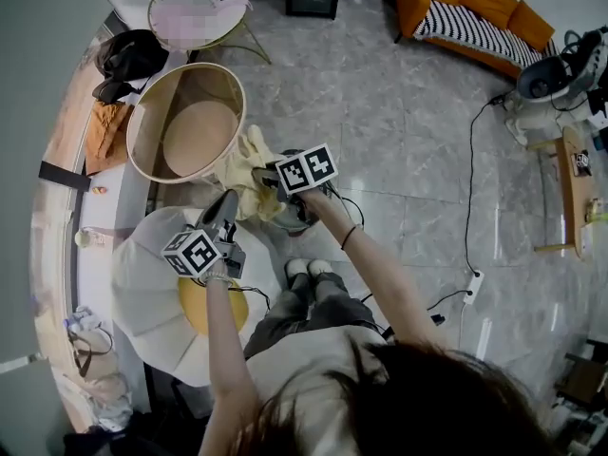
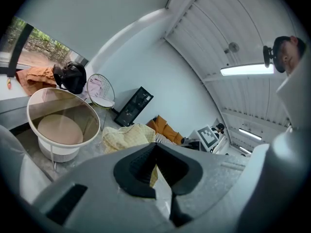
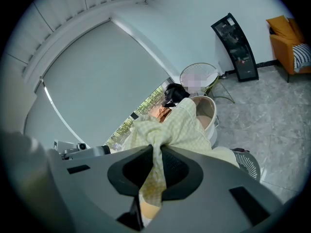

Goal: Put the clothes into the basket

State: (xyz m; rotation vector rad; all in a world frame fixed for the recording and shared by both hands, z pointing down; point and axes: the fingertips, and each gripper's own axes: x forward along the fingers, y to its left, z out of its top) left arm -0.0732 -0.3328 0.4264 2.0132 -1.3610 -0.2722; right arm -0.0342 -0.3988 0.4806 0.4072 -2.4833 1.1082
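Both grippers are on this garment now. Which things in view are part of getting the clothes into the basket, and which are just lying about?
In the job:
yellow checked garment, pinched by the left gripper and the right gripper
round basket, nothing in it

Lying about:
black bag on the sill
wire chair
orange sofa
power strip on the floor

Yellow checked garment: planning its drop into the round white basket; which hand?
Probably the right hand-held gripper: it clamps the garment with the basket ahead; the left hand-held gripper points beside it.
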